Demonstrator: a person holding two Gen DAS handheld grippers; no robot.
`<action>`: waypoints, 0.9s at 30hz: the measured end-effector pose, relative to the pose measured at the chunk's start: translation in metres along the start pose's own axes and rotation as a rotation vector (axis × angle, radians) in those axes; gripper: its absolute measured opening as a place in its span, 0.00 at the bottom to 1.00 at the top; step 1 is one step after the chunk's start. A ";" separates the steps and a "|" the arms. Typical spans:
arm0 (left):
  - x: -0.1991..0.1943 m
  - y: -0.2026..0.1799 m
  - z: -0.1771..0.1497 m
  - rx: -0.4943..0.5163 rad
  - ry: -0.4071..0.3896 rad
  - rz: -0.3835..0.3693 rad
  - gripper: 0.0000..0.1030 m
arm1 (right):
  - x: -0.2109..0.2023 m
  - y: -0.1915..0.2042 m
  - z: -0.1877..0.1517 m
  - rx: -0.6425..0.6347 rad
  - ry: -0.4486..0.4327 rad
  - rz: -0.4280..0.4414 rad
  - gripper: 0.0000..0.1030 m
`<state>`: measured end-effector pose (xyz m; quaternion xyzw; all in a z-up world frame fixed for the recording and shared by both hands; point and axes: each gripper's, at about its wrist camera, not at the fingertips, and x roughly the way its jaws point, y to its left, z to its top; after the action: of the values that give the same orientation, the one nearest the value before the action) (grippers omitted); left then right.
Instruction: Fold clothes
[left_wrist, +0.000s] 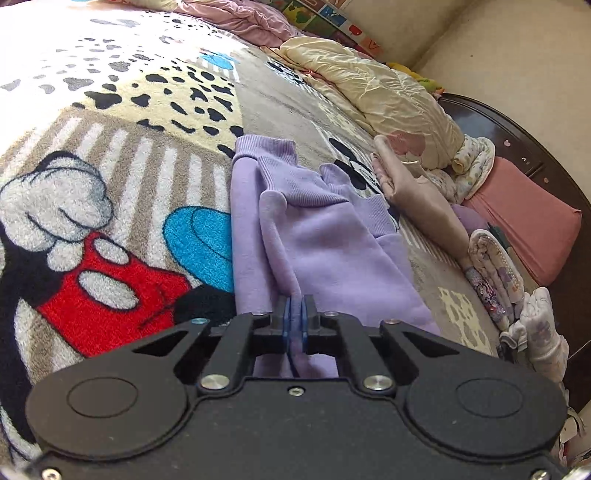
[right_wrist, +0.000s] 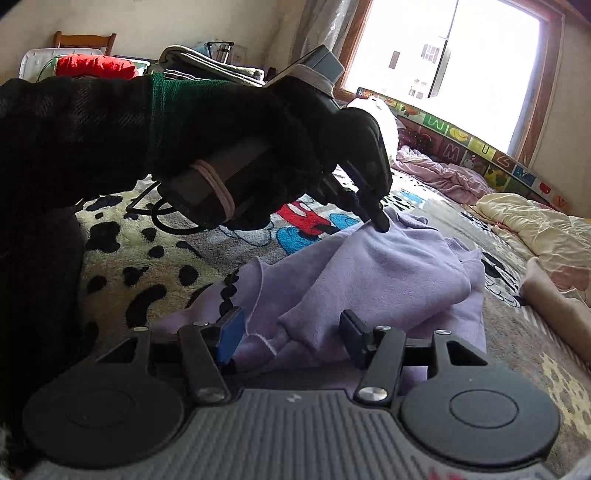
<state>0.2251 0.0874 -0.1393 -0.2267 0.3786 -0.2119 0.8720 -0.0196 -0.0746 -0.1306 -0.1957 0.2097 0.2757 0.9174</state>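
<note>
The left gripper (left_wrist: 295, 314) pinches the purple sweatshirt (left_wrist: 325, 240) to lift a fold, while the right gripper (right_wrist: 291, 332) gapes wide over its near edge.

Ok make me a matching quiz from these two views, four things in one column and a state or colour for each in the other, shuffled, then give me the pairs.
Column one:
1. left claw
2. right claw
3. purple sweatshirt
4. pillow

Column two:
A. pink, lying at the bed's edge
B. open, fabric lying between its fingers
C. shut on a fold of purple fabric
D. crumpled on the cartoon blanket

Pairs: 1-C, 2-B, 3-D, 4-A
</note>
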 end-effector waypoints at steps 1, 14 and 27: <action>-0.002 0.001 0.003 -0.011 -0.017 -0.012 0.14 | -0.001 -0.002 0.001 0.003 -0.005 0.003 0.56; 0.023 0.023 0.033 -0.141 -0.090 -0.054 0.32 | 0.017 -0.030 -0.001 0.157 0.008 0.191 0.63; 0.018 -0.015 0.048 0.194 -0.147 0.145 0.46 | 0.001 -0.033 0.004 0.183 0.007 0.190 0.59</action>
<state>0.2701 0.0769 -0.1122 -0.1284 0.3068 -0.1666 0.9283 0.0014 -0.0984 -0.1198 -0.0917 0.2550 0.3403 0.9004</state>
